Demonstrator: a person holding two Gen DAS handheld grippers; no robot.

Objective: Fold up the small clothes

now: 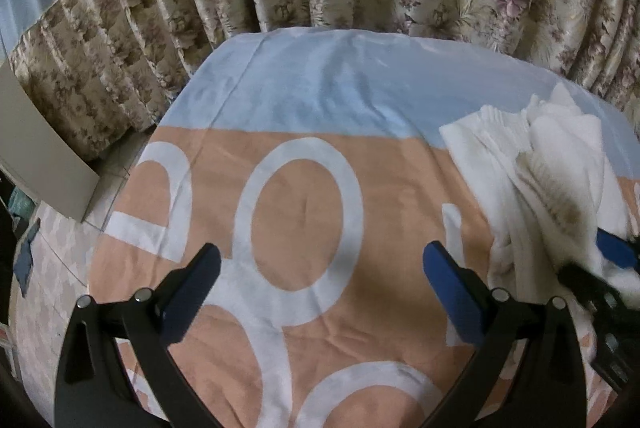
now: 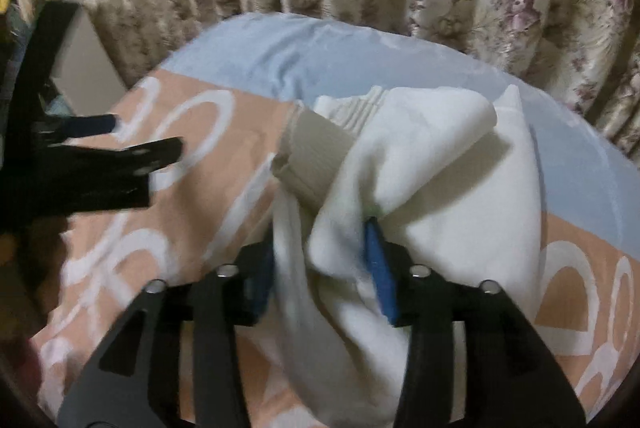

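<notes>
Left wrist view: the left gripper (image 1: 320, 284) gapes wide over the sheet (image 1: 304, 204), nothing between its jaws; the garment (image 1: 532, 164) lies bunched at the sheet's right side. Right wrist view: the right gripper (image 2: 320, 268) straddles the garment (image 2: 432, 188), jaws parted, cloth bunched between.

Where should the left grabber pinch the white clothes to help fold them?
Probably the ribbed beige band of the white garment, coming from the left, where the open left gripper hangs above bare bedsheet. The band sticks out toward that side as a thick firm edge, clear of the bunched cloth between the right gripper fingers.
</notes>
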